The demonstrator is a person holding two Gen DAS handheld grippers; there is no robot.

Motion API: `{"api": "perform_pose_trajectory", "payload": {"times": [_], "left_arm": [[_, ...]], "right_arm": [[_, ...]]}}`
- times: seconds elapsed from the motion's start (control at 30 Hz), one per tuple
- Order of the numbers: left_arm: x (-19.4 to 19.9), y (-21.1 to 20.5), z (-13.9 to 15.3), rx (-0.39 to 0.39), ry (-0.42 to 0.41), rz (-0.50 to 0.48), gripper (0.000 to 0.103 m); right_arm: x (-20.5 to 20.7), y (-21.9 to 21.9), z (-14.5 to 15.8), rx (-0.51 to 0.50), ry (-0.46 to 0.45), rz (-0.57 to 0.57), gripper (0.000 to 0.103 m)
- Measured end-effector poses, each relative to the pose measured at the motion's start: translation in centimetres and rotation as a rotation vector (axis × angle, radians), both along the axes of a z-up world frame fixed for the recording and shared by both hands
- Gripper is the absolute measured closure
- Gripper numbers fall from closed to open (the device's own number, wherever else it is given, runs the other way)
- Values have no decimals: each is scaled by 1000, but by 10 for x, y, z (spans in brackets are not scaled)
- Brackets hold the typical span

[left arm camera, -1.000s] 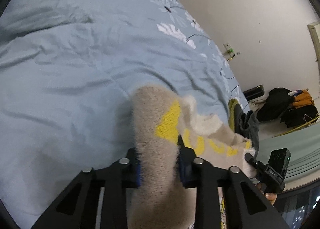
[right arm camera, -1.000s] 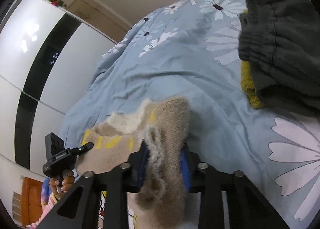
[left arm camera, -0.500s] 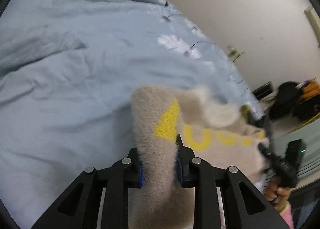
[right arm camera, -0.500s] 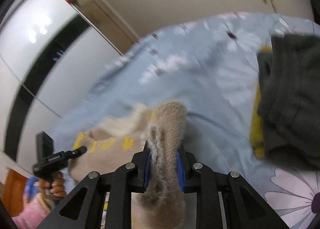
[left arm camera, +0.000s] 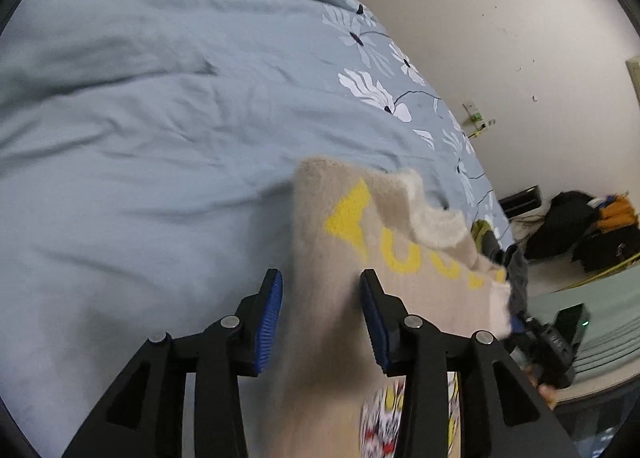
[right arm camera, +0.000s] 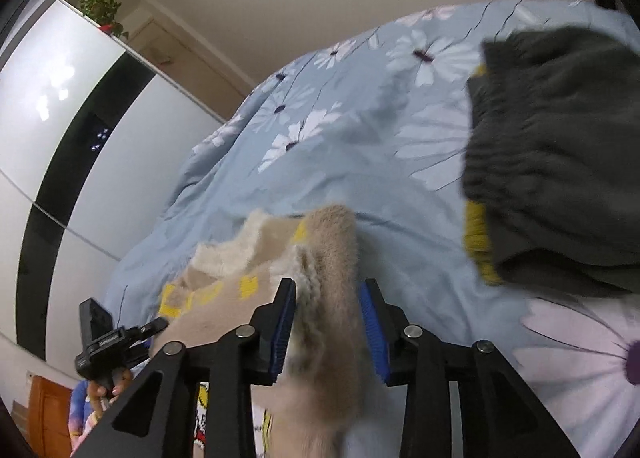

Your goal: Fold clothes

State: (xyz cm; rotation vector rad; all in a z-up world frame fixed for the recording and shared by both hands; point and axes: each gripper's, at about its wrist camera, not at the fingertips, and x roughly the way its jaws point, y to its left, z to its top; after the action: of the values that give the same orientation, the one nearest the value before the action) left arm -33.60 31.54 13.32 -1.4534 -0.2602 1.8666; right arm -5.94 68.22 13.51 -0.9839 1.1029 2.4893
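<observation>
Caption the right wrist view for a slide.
Right gripper open around a fuzzy beige sweater above a blue floral duvet, dark folded clothes beside it.

Your bed (left arm camera: 168, 106) was covered by a rumpled pale blue duvet (right arm camera: 352, 162) printed with white daisies, the flowers gathering toward the far edge by the wall. Near the bed's right edge you had a folded dark grey garment (right arm camera: 560, 162) stacked on a mustard-yellow knit (right arm camera: 476, 234). A beige sweater with yellow lettering (left arm camera: 400, 242) draped over the near edge.
</observation>
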Motion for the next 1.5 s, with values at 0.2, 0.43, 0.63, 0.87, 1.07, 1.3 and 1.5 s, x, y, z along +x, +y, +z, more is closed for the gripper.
{"api": "perform_pose_trajectory", "payload": {"times": [0.2, 0.43, 0.63, 0.87, 1.07, 1.3, 1.5], "left_arm": [[65, -27, 37, 102, 39, -117, 56], [144, -44, 32, 21, 92, -291, 48], [148, -52, 2, -106, 70, -237, 48], [153, -104, 27, -25, 100, -117, 47], [154, -125, 2, 49, -63, -73, 47], [165, -128, -16, 130, -193, -95, 47], [171, -135, -13, 155, -194, -95, 60]], "right_arm": [[33, -46, 30, -32, 46, 136, 65], [67, -129, 2, 67, -73, 320, 61], [85, -138, -23, 78, -128, 262, 61], [123, -138, -13, 43, -66, 171, 61], [159, -141, -35, -101, -56, 89, 59], [166, -160, -40, -209, 9, 114, 59], [181, -166, -36, -262, 58, 117, 65]]}}
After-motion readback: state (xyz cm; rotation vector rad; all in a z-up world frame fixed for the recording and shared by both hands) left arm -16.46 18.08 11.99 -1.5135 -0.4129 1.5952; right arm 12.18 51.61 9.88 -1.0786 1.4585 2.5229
